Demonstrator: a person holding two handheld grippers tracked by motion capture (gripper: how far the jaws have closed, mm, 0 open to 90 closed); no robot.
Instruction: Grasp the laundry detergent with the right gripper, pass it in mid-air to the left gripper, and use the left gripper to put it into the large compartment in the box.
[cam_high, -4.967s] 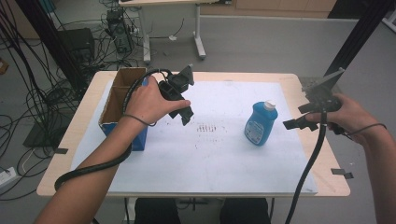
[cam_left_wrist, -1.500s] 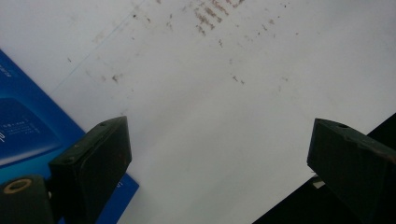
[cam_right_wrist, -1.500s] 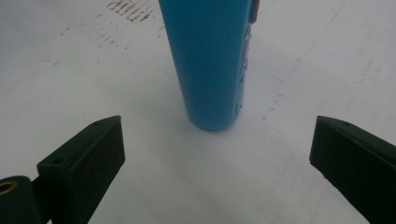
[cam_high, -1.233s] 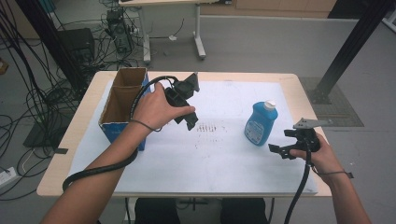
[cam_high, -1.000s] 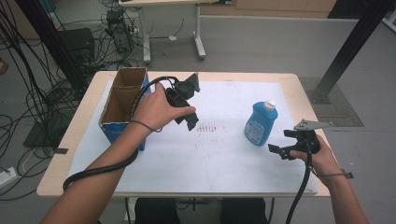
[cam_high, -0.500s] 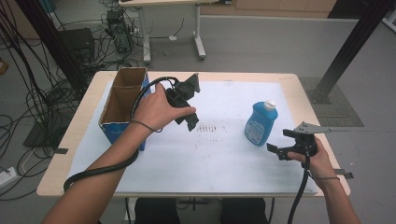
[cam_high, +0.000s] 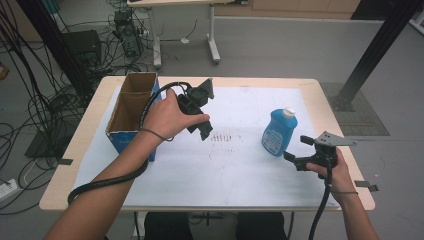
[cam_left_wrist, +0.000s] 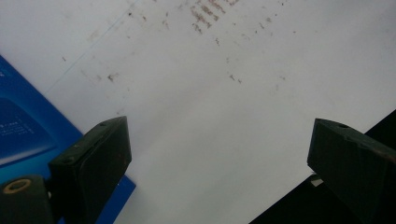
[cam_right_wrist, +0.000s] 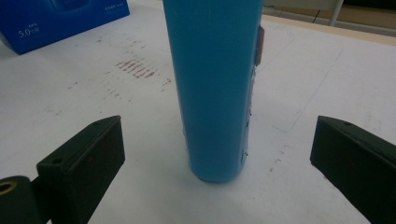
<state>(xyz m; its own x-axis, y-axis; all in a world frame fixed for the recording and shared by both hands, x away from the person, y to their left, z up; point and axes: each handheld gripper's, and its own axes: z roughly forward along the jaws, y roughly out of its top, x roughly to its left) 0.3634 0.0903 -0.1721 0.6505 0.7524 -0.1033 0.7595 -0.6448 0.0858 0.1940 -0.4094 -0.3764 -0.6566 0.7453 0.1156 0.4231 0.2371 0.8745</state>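
Note:
A blue bottle (cam_high: 278, 132) with a white cap stands upright on the white sheet, right of centre. My right gripper (cam_high: 293, 161) sits low on the table just in front and to the right of it, open. In the right gripper view the bottle (cam_right_wrist: 215, 84) rises between the wide-apart jaws, a little beyond their tips. My left gripper (cam_high: 204, 129) hovers over the sheet beside an open blue cardboard box (cam_high: 131, 111), held in a hand. Its jaws are spread wide over bare white paper (cam_left_wrist: 219, 116) with nothing between them.
The box's blue side (cam_left_wrist: 23, 126) shows at the left of the left gripper view, and the box (cam_right_wrist: 56, 18) lies far left in the right gripper view. Brownish smudges (cam_high: 223, 136) mark the sheet's middle. Table edges, cables and floor surround the work area.
My right gripper dropped from high at the table's right edge to table level near the bottle, then crept slightly left toward it. The left gripper has held still.

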